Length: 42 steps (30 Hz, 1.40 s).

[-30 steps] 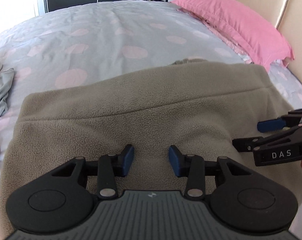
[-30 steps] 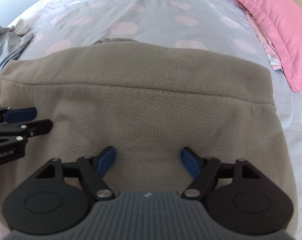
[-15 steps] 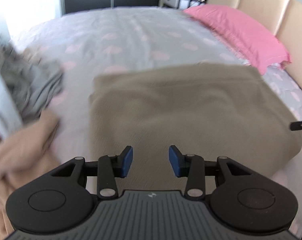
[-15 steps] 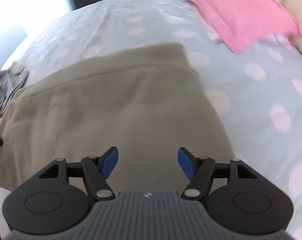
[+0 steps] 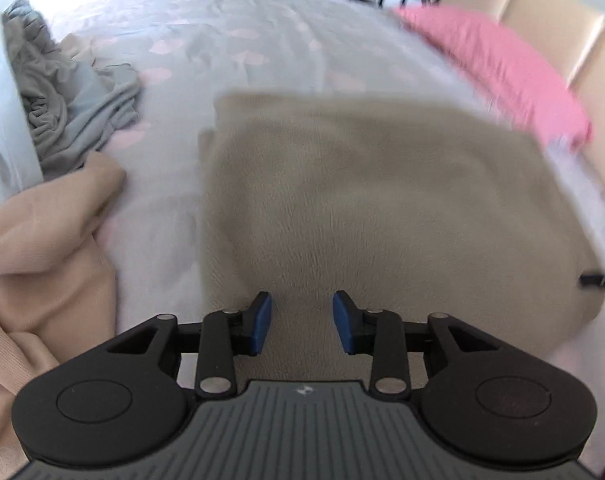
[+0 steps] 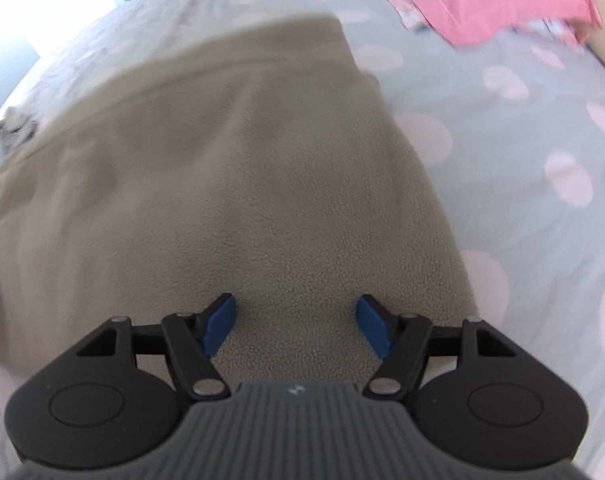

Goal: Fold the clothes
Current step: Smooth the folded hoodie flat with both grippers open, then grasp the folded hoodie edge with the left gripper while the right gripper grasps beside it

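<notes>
A folded olive-beige fleece garment lies flat on the grey bedspread with pink dots. My left gripper hovers open over the fleece's near left part, nothing between its blue pads. In the right wrist view the same fleece fills the middle, and my right gripper stands open above its near right part, close to the right edge. A thin black tip of the right gripper shows at the far right of the left wrist view.
A crumpled grey garment and a peach-beige one lie piled to the left of the fleece. A pink pillow rests against the beige padded headboard at the right. Dark cabinets stand beyond the bed's far end.
Both grippers have drawn apart and back from the fleece: the left one swung left, bringing the clothes pile into view, the right one swung right toward the open bedspread. Both stayed open.
</notes>
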{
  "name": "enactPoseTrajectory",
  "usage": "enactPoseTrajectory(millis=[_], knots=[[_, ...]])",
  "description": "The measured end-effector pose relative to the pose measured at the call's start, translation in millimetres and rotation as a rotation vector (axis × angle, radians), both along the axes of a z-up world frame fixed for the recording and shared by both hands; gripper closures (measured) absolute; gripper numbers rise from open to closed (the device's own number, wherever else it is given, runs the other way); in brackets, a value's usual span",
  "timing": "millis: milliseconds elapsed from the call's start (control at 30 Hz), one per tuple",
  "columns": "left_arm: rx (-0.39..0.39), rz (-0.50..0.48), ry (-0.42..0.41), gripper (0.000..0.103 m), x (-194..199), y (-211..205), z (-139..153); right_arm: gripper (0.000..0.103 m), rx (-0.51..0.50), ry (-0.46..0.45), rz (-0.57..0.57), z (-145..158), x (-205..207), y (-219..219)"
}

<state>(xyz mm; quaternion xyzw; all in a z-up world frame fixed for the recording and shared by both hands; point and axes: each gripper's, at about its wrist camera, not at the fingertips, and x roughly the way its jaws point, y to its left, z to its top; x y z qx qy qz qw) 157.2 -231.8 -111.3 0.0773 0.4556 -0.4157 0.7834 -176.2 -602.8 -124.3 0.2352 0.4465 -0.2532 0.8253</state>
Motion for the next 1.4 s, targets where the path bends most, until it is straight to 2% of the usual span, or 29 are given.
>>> enactPoseTrajectory(millis=[67,133,200,367,567,667,733,967,1067,1167,1233,1300,1400], knots=[[-0.052,0.045,-0.005,0.038,21.1,8.8,14.8,0.027,-0.033,-0.056,0.035,17.6,-4.3,-9.1],[-0.048,0.051,0.046,0.038,46.1,8.4,12.1,0.020,-0.029,-0.093,0.064,25.5,-4.9,-26.9],[-0.050,0.051,0.086,0.038,64.9,5.5,5.0,0.019,0.000,-0.085,0.079,24.9,1.9,-49.3],[-0.078,0.034,0.145,0.038,91.9,-7.9,-24.3,0.019,0.115,-0.106,0.047,7.4,17.2,-98.7],[-0.117,0.020,0.211,0.036,119.1,-20.8,-55.9,0.016,0.166,-0.108,0.110,-18.6,39.7,-128.4],[-0.137,0.018,0.252,0.030,126.4,-23.5,-70.4,0.015,0.248,-0.120,0.128,-36.7,48.3,-142.1],[-0.158,0.019,0.280,0.030,129.2,-23.5,-79.2,0.011,0.288,-0.147,0.142,-46.1,50.9,-147.9],[-0.207,0.006,0.320,0.035,134.7,-30.4,-96.2,0.005,0.414,-0.174,0.145,-74.0,57.9,-167.0],[-0.214,-0.003,0.330,0.039,135.7,-32.1,-98.3,0.005,0.424,-0.183,0.168,-76.3,60.9,-169.1],[-0.226,-0.003,0.342,0.049,133.7,-33.9,-100.1,0.010,0.419,-0.206,0.178,-76.4,65.4,-167.0],[-0.234,0.009,0.340,0.054,130.2,-35.7,-100.6,0.028,0.415,-0.229,0.175,-75.7,65.3,-163.1],[-0.238,0.010,0.320,0.060,125.8,-36.6,-98.7,0.034,0.411,-0.254,0.171,-74.8,64.7,-158.7],[-0.234,0.012,0.286,0.069,118.9,-37.8,-91.2,0.049,0.374,-0.272,0.166,-66.4,59.1,-148.9]])
